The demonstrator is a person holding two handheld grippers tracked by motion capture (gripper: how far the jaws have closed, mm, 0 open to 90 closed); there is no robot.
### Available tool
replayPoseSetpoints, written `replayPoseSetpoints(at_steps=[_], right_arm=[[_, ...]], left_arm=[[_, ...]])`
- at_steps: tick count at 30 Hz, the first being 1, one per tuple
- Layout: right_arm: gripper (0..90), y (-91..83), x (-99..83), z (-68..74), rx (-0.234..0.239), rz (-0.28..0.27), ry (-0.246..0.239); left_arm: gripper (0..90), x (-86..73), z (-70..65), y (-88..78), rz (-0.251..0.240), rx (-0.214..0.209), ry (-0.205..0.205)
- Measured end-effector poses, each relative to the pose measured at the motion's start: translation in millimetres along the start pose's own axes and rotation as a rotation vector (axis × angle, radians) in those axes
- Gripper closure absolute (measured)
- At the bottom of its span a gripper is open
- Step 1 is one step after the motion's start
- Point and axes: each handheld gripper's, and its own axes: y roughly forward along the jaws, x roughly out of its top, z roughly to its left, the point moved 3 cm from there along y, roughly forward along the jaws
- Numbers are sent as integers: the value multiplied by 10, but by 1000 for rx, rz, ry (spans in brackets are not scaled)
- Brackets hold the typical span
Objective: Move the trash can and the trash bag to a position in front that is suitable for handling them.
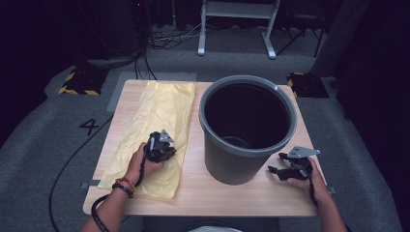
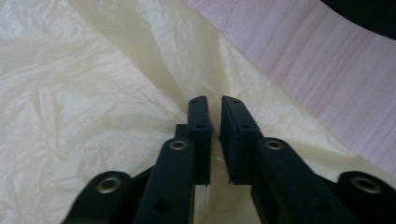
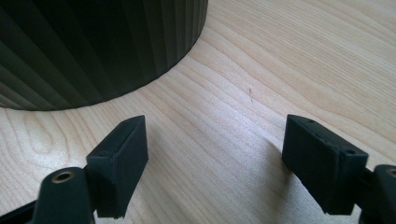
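Note:
A flat yellow plastic bag [image 1: 159,111] lies along the left half of the wooden table [image 1: 232,193]. My left gripper [image 1: 168,152] rests on the bag's near right part. In the left gripper view its jaws [image 2: 214,100] stand almost together, with a narrow slit between them. Creases in the bag [image 2: 70,93] run together into a raised ridge that ends in that slit. A tall grey bin [image 1: 249,145] stands empty on the table's right half. My right gripper [image 1: 275,163] is low beside the bin's near right side. In its own view the right gripper [image 3: 215,130] is open over bare wood, and the ribbed bin wall [image 3: 93,46] is just ahead.
A strip of bare wood [image 2: 317,70] separates the bag from the bin. Grey carpet surrounds the table, with a white frame's legs [image 1: 200,46] and cables on the floor behind it. Yellow-and-black striped blocks [image 1: 80,82] sit at the far corners.

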Motion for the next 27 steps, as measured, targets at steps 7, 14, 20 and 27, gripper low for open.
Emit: replayPoseSetpoints(at_steps=[7,14,20,27], right_arm=[[226,4,3,2,-2,-2,-2],[226,2,3,7,-4,-2,-3],[232,2,2,7,-1,-2,-4],[232,5,3,1,6,-1,1]], left_arm=[[451,209,-168,-23,-23,32,-20],[221,459,-10,168,-41,113,-98],[228,456,131,369,24,155,-133],[515,349,158,286,0,71,-162]])
